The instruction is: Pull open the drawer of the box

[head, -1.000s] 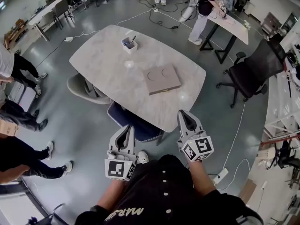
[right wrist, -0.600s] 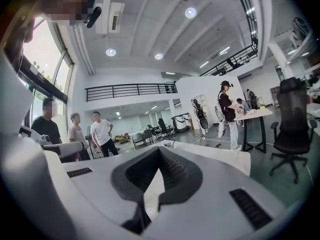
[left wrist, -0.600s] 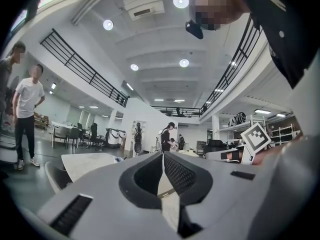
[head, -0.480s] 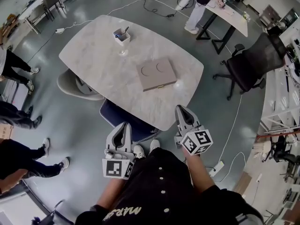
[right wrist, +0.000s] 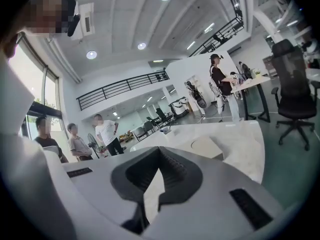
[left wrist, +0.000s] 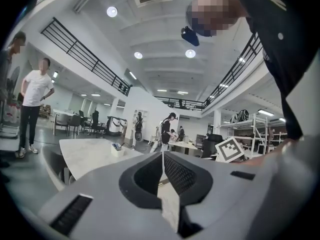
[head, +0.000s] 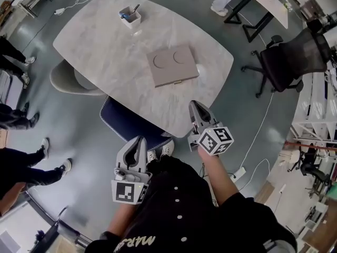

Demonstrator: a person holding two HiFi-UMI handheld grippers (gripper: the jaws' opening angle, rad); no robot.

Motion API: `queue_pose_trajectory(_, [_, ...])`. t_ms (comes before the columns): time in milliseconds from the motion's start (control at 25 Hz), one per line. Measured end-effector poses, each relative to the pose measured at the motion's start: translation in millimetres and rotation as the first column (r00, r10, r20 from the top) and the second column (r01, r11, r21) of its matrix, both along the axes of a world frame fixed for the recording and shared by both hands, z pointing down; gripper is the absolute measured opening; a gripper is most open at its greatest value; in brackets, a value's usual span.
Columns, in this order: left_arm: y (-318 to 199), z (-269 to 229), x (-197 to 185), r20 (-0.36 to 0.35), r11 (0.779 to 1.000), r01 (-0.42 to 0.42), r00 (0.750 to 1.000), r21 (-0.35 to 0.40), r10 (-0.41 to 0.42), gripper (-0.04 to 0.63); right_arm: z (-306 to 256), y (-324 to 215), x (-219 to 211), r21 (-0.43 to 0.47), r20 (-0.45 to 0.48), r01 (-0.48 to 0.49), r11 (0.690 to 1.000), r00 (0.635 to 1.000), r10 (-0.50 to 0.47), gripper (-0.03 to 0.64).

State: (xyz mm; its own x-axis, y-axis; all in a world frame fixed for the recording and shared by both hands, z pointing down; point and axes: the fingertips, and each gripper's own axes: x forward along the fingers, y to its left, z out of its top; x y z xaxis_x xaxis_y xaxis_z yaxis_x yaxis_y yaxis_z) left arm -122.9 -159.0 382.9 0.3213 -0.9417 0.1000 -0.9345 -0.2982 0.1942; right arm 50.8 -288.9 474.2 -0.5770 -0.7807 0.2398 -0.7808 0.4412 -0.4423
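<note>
While left gripper, right gripper hover closed — one box, one table.

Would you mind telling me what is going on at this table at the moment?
A person stands at the marble table with a hand-held gripper in each hand. The left hand-held gripper and the right hand-held gripper both have their jaws together and hold nothing; neither touches the flat beige box, which lies on the table with its drawer apparently closed. The pull has not begun.

Box drawer front indistinct, blue chair half under table
</note>
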Motion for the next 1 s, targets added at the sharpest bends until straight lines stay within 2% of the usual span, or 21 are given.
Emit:
queue_pose_trajectory(240, [-2,28,14,-0.019,0.998,-0.004,1.000,-0.068,0.003,0.020,64,-35,5,-0.144,0.084,-0.034,0.989,0.995,0.046,-0.005])
queue_pose_trajectory(400, [-10,43,24,-0.046,0.997,-0.015,0.999,-0.078,0.011,0.020,101,-57,9,-0.229,0.147,-0.042,0.973,0.986,0.077,-0.005])
queue_pose_trajectory(520, [-14,56,22,-0.052,0.994,0.017,0.998,-0.107,-0.022,0.021,127,-70,7,-0.302,0.205,-0.044,0.952,0.973,0.110,-0.005])
queue_pose_trajectory(640, [-14,63,25,-0.067,0.993,0.014,0.997,-0.119,-0.023,0.020,146,-82,2,-0.365,0.261,-0.047,0.930,0.954,0.150,-0.005])
queue_pose_trajectory(840, [-15,78,29,-0.092,0.989,0.014,0.995,-0.149,-0.028,0.021,172,-102,-10,-0.425,0.255,-0.037,0.904,0.954,0.159,-0.003])
queue_pose_trajectory(1000, [-17,81,29,-0.098,0.989,0.018,0.995,-0.148,-0.032,0.020,188,-113,-15,-0.520,0.332,-0.032,0.854,0.913,0.237,-0.002])
